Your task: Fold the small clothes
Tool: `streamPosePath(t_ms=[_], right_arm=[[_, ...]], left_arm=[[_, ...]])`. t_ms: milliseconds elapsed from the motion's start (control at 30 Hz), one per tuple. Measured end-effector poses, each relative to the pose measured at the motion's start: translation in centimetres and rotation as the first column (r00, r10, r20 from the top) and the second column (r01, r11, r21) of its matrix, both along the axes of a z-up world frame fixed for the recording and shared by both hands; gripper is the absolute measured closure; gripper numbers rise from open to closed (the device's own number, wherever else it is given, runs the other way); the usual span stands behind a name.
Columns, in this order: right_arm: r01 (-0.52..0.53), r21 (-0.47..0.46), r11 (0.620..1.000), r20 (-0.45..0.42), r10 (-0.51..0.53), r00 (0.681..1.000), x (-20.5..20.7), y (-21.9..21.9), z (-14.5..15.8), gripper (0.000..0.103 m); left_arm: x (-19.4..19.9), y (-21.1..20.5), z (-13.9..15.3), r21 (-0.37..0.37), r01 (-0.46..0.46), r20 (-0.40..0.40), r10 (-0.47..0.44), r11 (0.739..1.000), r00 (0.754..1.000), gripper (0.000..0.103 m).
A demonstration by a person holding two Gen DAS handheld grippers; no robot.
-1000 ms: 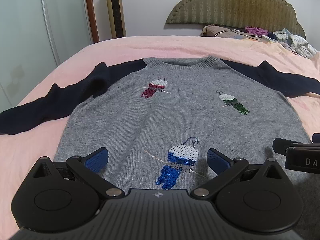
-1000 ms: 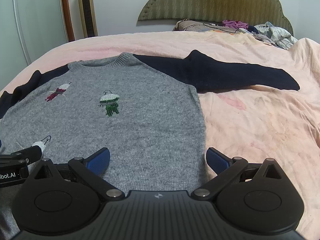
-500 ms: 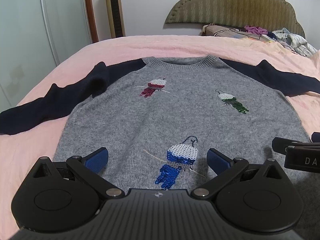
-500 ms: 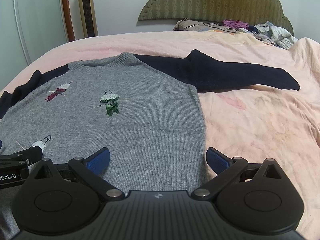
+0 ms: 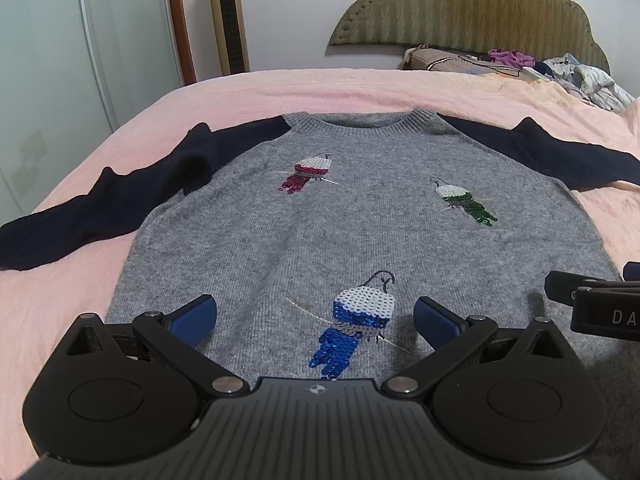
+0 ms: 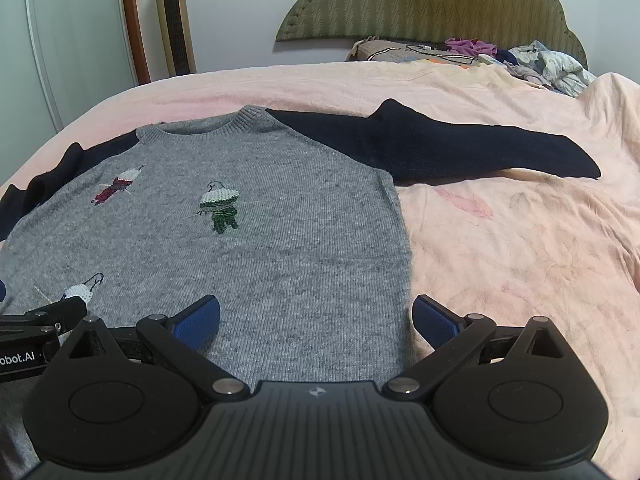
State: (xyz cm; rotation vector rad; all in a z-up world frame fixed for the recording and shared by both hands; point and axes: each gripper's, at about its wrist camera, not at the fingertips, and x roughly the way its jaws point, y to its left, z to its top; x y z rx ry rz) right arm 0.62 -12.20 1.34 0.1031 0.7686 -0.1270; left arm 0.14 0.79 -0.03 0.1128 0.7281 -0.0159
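A small grey sweater (image 5: 344,236) with navy sleeves and three sequin birds lies flat, front up, on a pink bed; it also shows in the right wrist view (image 6: 280,248). Its left sleeve (image 5: 104,208) and right sleeve (image 6: 460,148) are spread outward. My left gripper (image 5: 316,316) is open and empty, low over the hem by the blue bird (image 5: 352,328). My right gripper (image 6: 316,316) is open and empty over the hem's right corner, one finger over the bedspread. Each gripper's side shows in the other's view.
The pink bedspread (image 6: 520,248) stretches to the right of the sweater. A pile of clothes (image 6: 532,60) and a pillow lie by the green headboard (image 6: 424,0). A tower fan (image 5: 228,16) and a glass wardrobe door stand at the back left.
Both grippers stay open; the views shift only slightly, with the left gripper edging a little forward over the hem.
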Motion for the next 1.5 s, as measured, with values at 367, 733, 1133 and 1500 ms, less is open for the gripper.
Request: streamPosePath(t_ms=[367,733,1133,1500], right_arm=[[-0.027,0.07,0.997,0.013,0.026,1.0,0.9,-1.5,0.6,0.0],[0.082,0.227,0.971,0.107,-0.108,0.988,3.2,-13.9,0.9,0.0],[0.327,0.611,0.721,0.097,-0.478,0.873,7.5,-31.6,-2.6,0.0],[0.294,0.737,0.608,0.183,-0.599,0.78,11.6,-37.1,-4.2,0.026]], left_arm=[[1.0,-0.8,0.8,0.014,0.027,-0.009,-0.027,1.0,1.0,0.0],[3.6,-1.6,1.8,0.012,0.053,-0.004,-0.053,0.999,0.999,0.0],[5.9,-2.6,0.3,0.047,0.074,-0.048,-0.071,0.996,0.996,0.0],[7.4,-2.1,-0.1,0.051,0.057,-0.074,-0.053,0.997,0.996,0.0]])
